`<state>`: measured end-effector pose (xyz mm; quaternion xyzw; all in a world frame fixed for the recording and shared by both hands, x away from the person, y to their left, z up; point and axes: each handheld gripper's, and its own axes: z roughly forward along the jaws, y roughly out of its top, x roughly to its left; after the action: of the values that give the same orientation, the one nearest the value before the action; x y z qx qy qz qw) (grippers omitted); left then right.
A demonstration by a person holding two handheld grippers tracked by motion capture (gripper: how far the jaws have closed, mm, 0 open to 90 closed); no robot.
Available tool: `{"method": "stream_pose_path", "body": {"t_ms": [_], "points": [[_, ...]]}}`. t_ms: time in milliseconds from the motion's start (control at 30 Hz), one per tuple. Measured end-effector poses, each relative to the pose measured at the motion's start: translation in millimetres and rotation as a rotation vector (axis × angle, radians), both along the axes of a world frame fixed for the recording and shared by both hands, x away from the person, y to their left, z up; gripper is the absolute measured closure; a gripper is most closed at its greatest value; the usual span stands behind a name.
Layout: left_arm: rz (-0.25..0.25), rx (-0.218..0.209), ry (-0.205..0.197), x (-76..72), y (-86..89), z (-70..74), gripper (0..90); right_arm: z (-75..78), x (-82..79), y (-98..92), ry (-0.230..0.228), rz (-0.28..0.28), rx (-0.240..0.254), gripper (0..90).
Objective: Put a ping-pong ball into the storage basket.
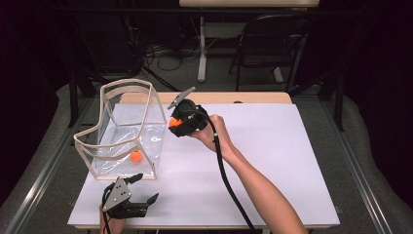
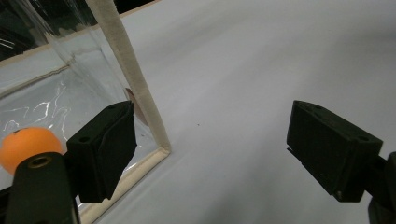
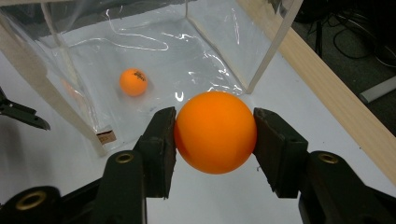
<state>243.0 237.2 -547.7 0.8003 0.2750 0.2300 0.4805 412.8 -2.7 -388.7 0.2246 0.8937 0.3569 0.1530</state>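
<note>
White board (image 1: 272, 161) on wooden table (image 1: 253, 97), dim room, probably cables behind, right claw (image 3: 215, 133) grasping orange ball (image 3: 215, 131), left claw (image 2: 210, 149) released.

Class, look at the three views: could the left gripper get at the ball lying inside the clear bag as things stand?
Probably not directly. The left gripper sits open beside the bag, whose clear wall stands between it and the ball. It would likely have to rise and come in through the open top.

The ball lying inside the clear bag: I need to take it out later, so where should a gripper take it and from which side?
Grip the ball in the bag across its widest middle, as the right gripper holds its ball. Come down through the bag's open top: clear walls enclose the sides, and the ball rests loose on the floor.
</note>
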Motion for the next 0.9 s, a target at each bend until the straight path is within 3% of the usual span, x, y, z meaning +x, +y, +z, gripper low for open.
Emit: {"method": "stream_pose_path", "body": {"t_ms": [900], "points": [[0.0, 0.0, -0.003, -0.2, 0.2, 0.3, 16.1, 24.4, 3.3, 2.5, -0.02, -0.001, 0.007, 50.7]]}}
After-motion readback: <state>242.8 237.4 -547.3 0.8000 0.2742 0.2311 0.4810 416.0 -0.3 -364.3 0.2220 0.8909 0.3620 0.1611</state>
